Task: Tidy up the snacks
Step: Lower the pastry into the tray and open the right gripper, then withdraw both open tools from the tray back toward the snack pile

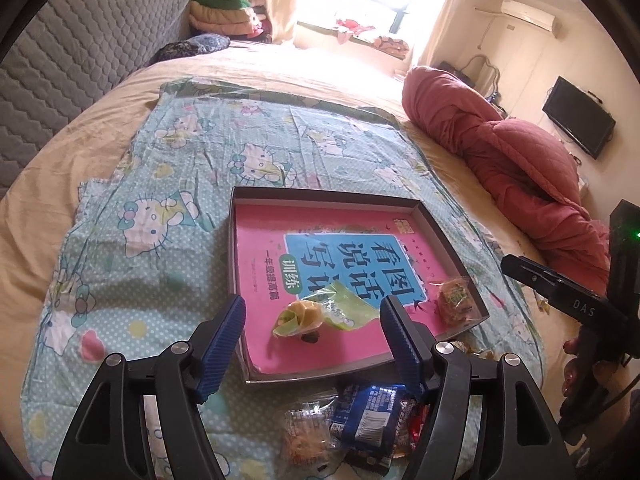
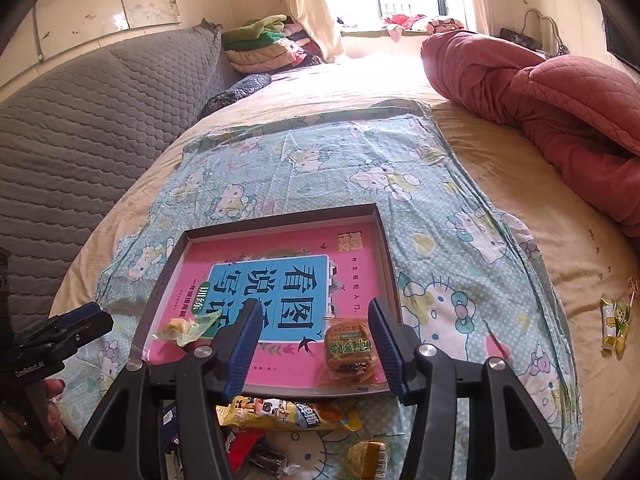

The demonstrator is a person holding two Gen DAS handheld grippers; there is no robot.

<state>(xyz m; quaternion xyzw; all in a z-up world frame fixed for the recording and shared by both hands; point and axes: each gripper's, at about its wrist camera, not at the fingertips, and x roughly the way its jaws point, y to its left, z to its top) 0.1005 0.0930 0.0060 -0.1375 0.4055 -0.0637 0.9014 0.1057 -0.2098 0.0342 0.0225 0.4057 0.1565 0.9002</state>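
Note:
A shallow dark box (image 1: 236, 232) with a pink book cover as its floor lies on the bed; it also shows in the right wrist view (image 2: 384, 240). Inside lie a green-wrapped snack (image 1: 320, 314) (image 2: 188, 328) and a round cake in clear wrap (image 1: 454, 300) (image 2: 348, 354). My left gripper (image 1: 312, 344) is open and empty, hovering over the green snack. My right gripper (image 2: 312, 344) is open and empty, just left of the round cake. Loose snacks lie in front of the box: a blue packet (image 1: 372, 420), a clear-wrapped cake (image 1: 306, 436), a yellow packet (image 2: 288, 414).
A Hello Kitty cloth (image 1: 160, 200) covers the bed under the box. A red quilt (image 1: 520, 160) is bunched at the right. A grey headboard (image 2: 80, 120) runs along the left. A green-yellow snack (image 2: 614, 326) lies apart at the bed's right edge.

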